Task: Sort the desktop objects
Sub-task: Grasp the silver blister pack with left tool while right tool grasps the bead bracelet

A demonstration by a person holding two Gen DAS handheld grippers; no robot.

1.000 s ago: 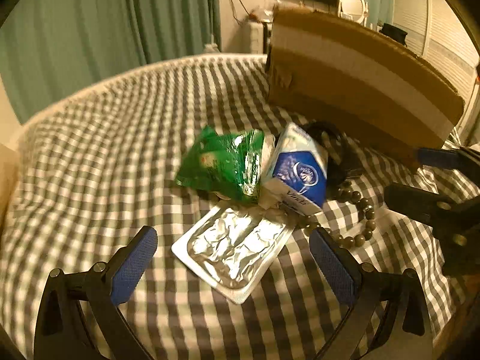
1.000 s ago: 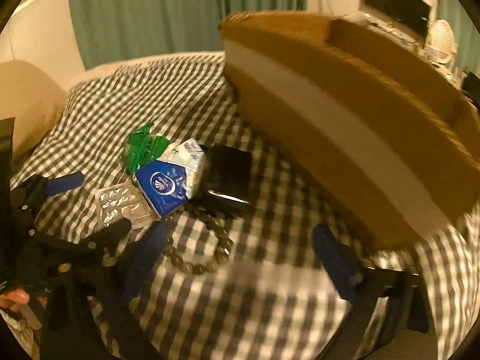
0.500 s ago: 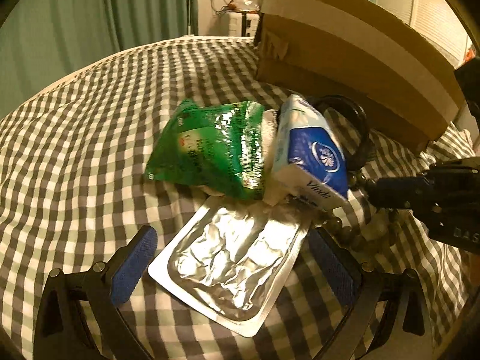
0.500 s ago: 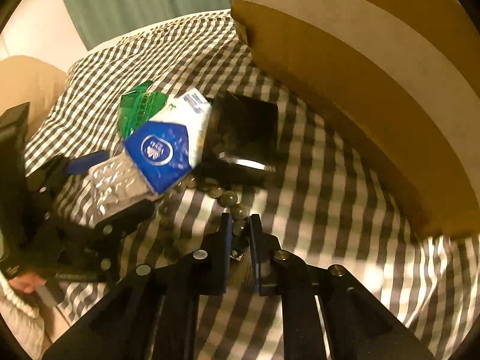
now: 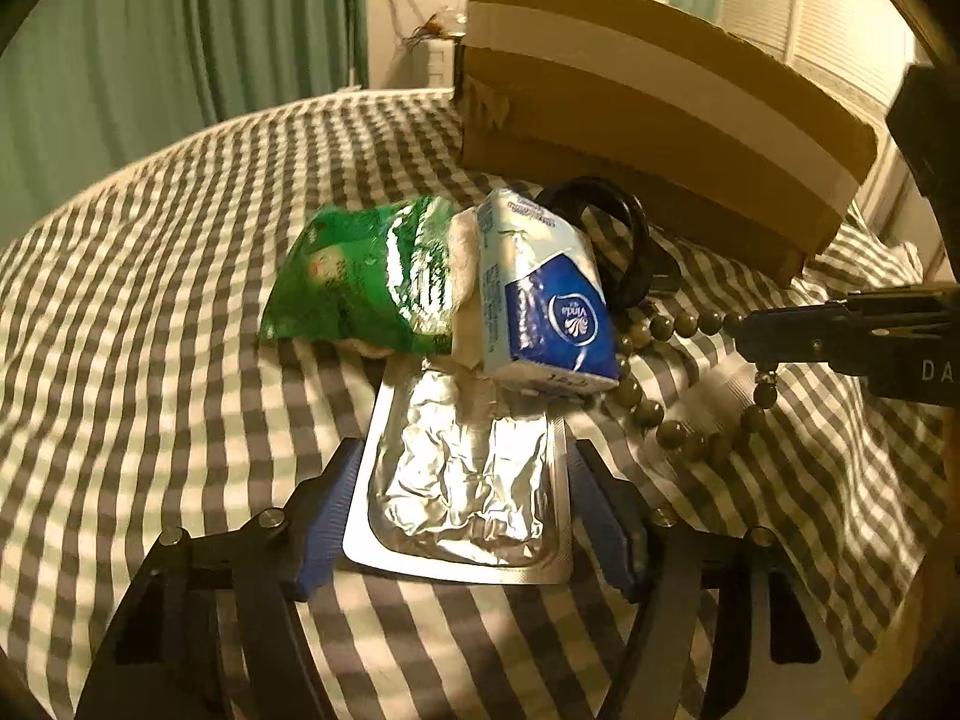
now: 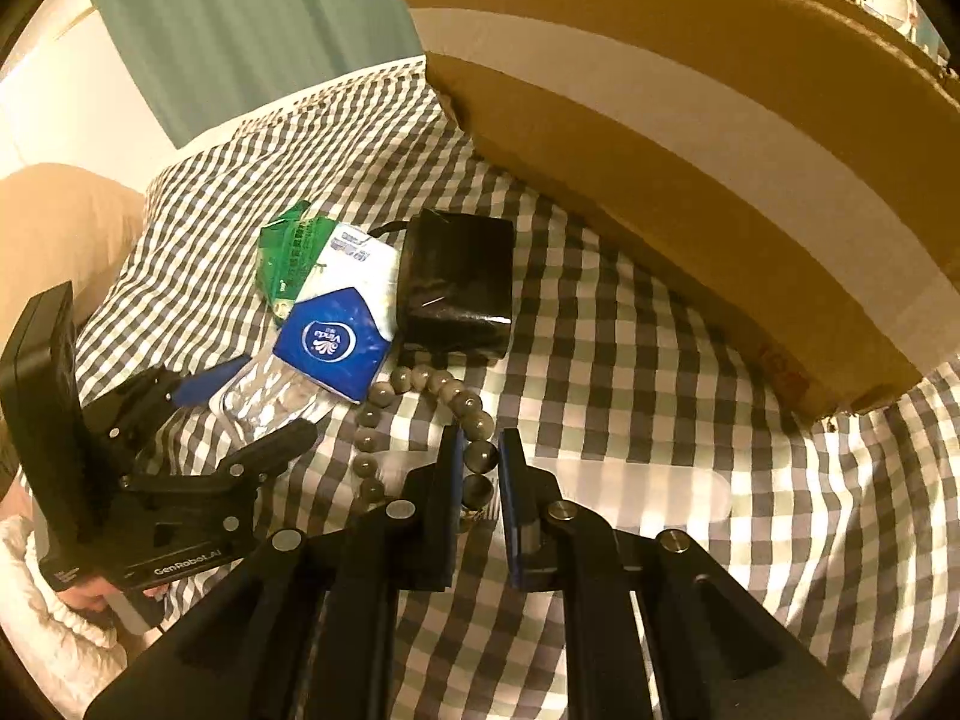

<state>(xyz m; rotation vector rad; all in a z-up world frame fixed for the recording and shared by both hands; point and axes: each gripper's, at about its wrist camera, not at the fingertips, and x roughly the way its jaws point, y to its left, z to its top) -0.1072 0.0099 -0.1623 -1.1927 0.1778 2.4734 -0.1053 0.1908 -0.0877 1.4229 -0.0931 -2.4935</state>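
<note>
My right gripper [image 6: 478, 483] pinches bead bracelet [image 6: 414, 414], lifting it clear of pile. My left gripper [image 5: 459, 516] straddles foil blister pack [image 5: 465, 480] (pads flank edges, contact unclear), near cardboard box [image 5: 648, 120].

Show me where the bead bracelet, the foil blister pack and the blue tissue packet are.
bead bracelet [image 6: 480, 455], right wrist view, on the bead between the tool's fingers.
foil blister pack [image 5: 462, 480], left wrist view, on its crinkled foil middle.
blue tissue packet [image 5: 561, 315], left wrist view, on its blue front.
</note>
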